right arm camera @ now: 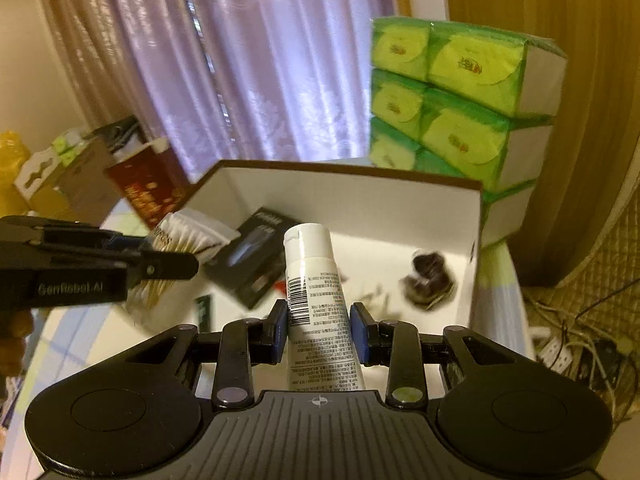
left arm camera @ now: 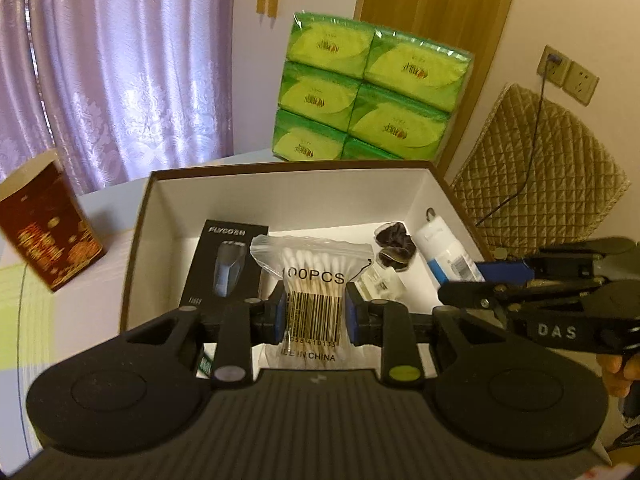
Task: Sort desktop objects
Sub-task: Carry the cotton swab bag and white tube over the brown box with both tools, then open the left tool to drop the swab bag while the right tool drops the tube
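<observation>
At nine o'clock in your left wrist view a dark red carton (left arm camera: pixel 48 228) stood on the table (left arm camera: pixel 92 304), apart from the open white box (left arm camera: pixel 288 196). Inside the box, toward its ten o'clock corner, a black shaver package (left arm camera: pixel 226 264) lay flat.

Your left gripper (left arm camera: pixel 314 316) had its blue pads pressed against both sides of the cotton swab bag (left arm camera: pixel 314 276), fingers closed to the width of the bag, which hung over the near part of the box. Only soft plastic was pinched, so my worry was that it could slip or swing as you lowered it, landing across the shaver package rather than on the bare floor.

Further right, at about one o'clock in the box, sat a dark crumpled item (left arm camera: pixel 394 248) that I could not identify.

Your right gripper (right arm camera: pixel 320 332) held the white tube (right arm camera: pixel 318 300), cap pointing away toward twelve o'clock, over the near right part of the box. One pad touched the tube; the other showed a sliver of gap, so I cannot tell how firm that hold was. A smooth tube could slide out early and roll.

The two tools were close together over one box, and a hurried release could have knocked them.

The green tissue packs (right arm camera: pixel 460 92) stood at twelve to one o'clock behind the box.
</observation>
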Tool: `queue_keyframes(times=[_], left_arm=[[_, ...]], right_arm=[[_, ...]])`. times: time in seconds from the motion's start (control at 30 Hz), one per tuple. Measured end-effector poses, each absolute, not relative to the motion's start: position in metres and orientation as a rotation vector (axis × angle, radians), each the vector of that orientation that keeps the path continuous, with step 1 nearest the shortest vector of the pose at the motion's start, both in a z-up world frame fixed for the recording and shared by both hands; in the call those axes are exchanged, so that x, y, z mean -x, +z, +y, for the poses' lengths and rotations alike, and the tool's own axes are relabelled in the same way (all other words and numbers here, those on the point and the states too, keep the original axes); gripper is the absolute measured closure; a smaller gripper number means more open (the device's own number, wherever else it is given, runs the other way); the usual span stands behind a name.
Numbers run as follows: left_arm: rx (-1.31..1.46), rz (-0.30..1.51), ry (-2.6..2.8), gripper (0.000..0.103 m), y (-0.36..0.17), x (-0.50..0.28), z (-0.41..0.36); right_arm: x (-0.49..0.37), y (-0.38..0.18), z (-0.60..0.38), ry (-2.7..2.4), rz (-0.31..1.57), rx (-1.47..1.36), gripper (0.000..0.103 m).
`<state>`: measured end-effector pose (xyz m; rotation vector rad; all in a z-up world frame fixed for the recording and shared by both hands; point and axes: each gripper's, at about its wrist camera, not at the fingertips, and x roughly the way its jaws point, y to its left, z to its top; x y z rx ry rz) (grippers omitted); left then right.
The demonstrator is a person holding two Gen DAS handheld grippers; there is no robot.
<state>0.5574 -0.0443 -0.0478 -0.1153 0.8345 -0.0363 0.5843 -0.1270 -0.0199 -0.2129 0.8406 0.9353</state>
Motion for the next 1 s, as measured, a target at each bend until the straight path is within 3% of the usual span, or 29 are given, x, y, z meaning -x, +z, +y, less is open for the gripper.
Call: queue_keyframes(times=[0.53, 1.0], left_arm=[[0.106, 0.955, -0.047, 0.08, -0.112, -0.665, -0.044], [0.106, 0.947, -0.042, 0.074, -0.128, -0.686, -0.033]], right_arm=[[-0.666, -0.067, -0.079, 0.863, 0.901, 0.374, 0.073], [-0.683, -0.082, -0.069, 0.837, 0.913, 0.412, 0.073]])
